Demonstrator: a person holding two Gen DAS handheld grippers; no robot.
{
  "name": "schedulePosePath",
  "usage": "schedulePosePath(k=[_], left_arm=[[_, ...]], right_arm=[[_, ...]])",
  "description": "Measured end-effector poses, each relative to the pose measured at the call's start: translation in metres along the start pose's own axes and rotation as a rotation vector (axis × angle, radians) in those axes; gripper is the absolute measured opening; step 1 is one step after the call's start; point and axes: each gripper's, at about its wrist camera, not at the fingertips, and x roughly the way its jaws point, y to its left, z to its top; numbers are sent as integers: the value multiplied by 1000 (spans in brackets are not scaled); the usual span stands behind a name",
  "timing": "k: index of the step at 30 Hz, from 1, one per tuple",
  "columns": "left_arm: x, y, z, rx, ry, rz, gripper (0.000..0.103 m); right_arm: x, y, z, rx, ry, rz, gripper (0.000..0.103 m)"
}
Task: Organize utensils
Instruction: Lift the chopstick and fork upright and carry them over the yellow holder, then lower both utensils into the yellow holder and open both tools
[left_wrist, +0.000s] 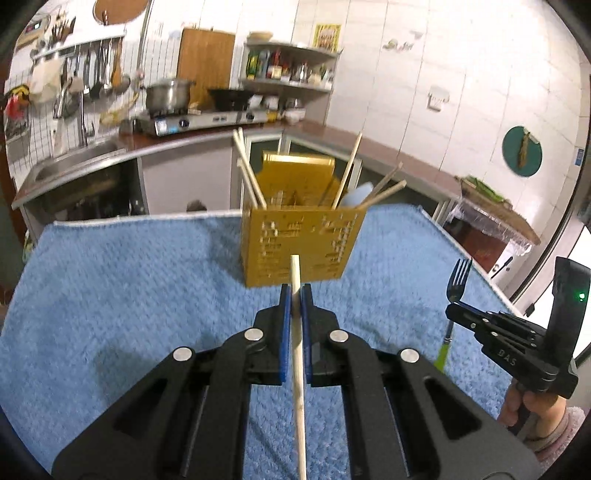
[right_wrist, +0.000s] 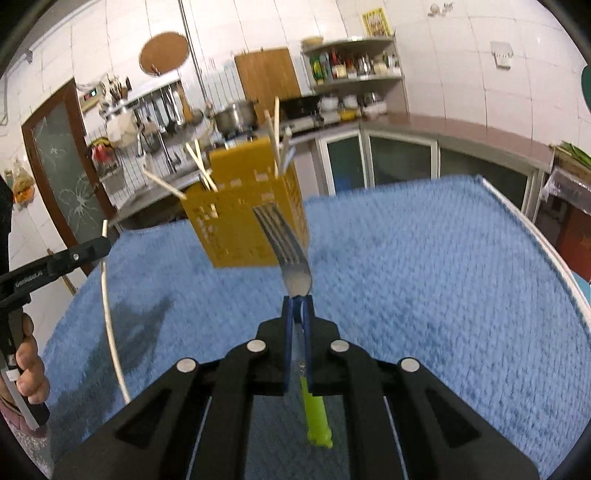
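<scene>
Left hand-held gripper (left_wrist: 295, 295) clamping chopstick (left_wrist: 297, 354), right hand-held gripper (right_wrist: 298, 304) clamping fork (right_wrist: 286, 243)

Blue towel (left_wrist: 129, 280) under yellow caddy (left_wrist: 301, 247)

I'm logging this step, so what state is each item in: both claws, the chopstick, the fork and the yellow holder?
Left claw: shut on the chopstick.
Chopstick: held off the towel, tip toward the yellow holder.
Right claw: shut on the fork.
Fork: held in the air, tines toward the holder, green handle behind the claw.
Yellow holder: upright on the blue towel, several chopsticks already standing in it.
</scene>
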Motion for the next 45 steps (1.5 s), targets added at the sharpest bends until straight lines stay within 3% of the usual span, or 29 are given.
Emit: schedulePosePath(k=[10,15,21,25,31,36,45], left_arm=[[-25,6,53,-21,-150,-24,4],[-31,4,89,-32,-197,-33,4],[-36,-7,140,-2,-278,-6,4],[-30,-11,171,24,-360,55,4],[4,-8,194,25,-437,120,4],[48,-1,182,26,-408,129,4],[109,8,148,50,-286,128,4]], right_arm=[[-15,14,56,-13,-171,44,1],[-9,24,87,-10,-186,80,1],[-11,40,135,11,-235,122,1],[4,52,165,17,-272,122,1],[42,57,177,37,-279,124,1],[80,48,169,36,-233,83,1],[118,44,154,-14,-178,43,4]])
